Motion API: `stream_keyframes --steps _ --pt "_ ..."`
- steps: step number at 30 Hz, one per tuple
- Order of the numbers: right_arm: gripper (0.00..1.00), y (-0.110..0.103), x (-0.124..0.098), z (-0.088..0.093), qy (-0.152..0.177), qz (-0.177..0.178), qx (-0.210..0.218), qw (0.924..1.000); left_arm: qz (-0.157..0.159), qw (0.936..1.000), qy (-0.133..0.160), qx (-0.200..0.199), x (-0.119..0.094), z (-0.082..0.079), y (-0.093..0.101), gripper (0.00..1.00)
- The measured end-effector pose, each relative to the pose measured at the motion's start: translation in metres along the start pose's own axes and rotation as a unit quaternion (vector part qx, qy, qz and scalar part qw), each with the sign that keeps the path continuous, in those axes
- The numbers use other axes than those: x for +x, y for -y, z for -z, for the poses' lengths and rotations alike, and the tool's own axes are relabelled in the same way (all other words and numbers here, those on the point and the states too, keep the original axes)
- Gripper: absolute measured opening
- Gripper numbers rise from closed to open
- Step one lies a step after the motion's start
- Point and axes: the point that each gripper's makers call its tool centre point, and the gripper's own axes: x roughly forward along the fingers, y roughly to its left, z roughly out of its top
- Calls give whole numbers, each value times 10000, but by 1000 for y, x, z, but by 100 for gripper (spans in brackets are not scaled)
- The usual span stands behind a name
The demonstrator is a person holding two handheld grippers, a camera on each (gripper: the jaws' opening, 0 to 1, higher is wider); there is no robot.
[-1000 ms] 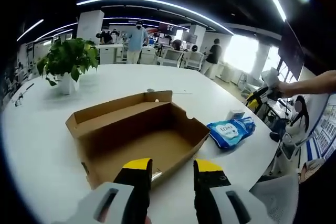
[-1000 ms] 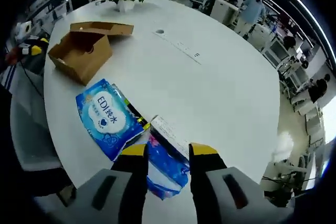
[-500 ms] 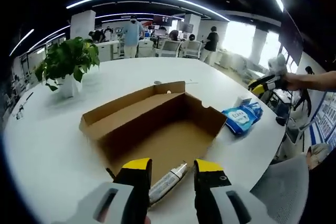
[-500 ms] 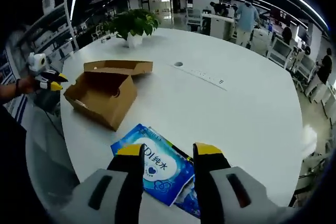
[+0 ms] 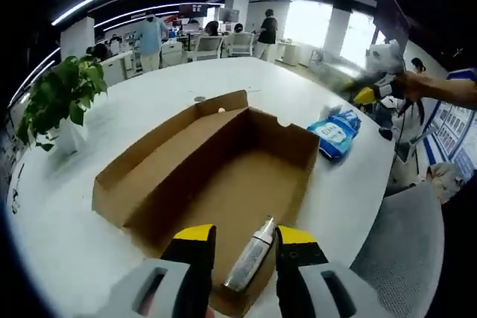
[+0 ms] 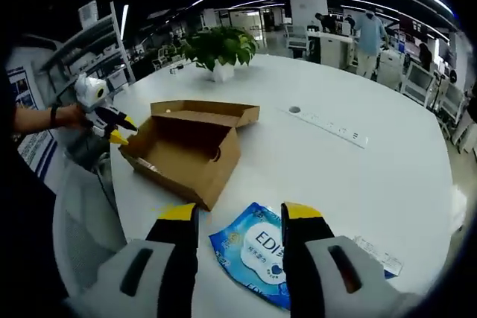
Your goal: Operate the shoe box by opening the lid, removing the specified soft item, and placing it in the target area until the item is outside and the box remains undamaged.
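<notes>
Box (image 5: 209, 184) is open on the white bench (image 5: 67, 236), lid folded back. Blue wipes pack (image 6: 261, 247), the soft item, is already out, lying on the bench just beside the box, at about 2 o'clock from it in the left gripper view.

Left hand-held gripper (image 5: 242, 240): jaws apart, holding nothing, hovering at the box's near end over a silver bottle (image 5: 250, 255) that lies inside. Right hand-held gripper (image 6: 238, 217): jaws apart, empty, just above the pack.

My read: step is release and retreat.
- Back the right one off straight, no dragging the pack.
- Keep the left one off the cardboard walls; don't press the near edge.
- Leave the bottle alone.

Count: 1 box, 1 bottle, 1 potted plant (image 6: 220, 46), 1 clear blue pack; a second packet by it, can't tell.
</notes>
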Motion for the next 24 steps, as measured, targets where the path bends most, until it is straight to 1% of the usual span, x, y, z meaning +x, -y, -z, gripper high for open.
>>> stream_keyframes --steps 1,2,4,8,10,13,14,16,20,23,24 --pt "42 -6 0 -1 20 -18 -28 10000 83 9999 -85 92 3 1 2 32" --pt "43 -6 0 0 38 -33 -31 10000 211 9994 -210 162 8 3 4 33" --pt "43 -14 0 0 78 -57 -32 9999 418 9980 -409 239 17 6 7 34" --pt "44 -24 -5 5 83 -49 -38 9999 576 9952 -670 430 30 12 4 35" --pt "44 -26 -10 8 82 -35 -29 10000 740 9919 -883 533 35 19 5 35" --pt "44 -30 -18 13 99 13 6 9999 842 9879 -1105 686 42 29 4 35" --pt "45 -31 -20 15 93 34 21 9999 864 9856 -1229 777 46 34 3 36" --pt "45 -33 -24 22 68 84 49 9999 937 9830 -1317 869 52 38 3 36" --pt "46 -35 -29 33 43 141 156 9998 1177 9777 -1512 863 59 45 5 38" --pt "46 -37 -32 39 52 187 230 9995 1281 9756 -1555 875 64 46 5 40" --pt "47 -37 -33 44 51 201 278 9994 1325 9745 -1583 884 65 47 5 40"
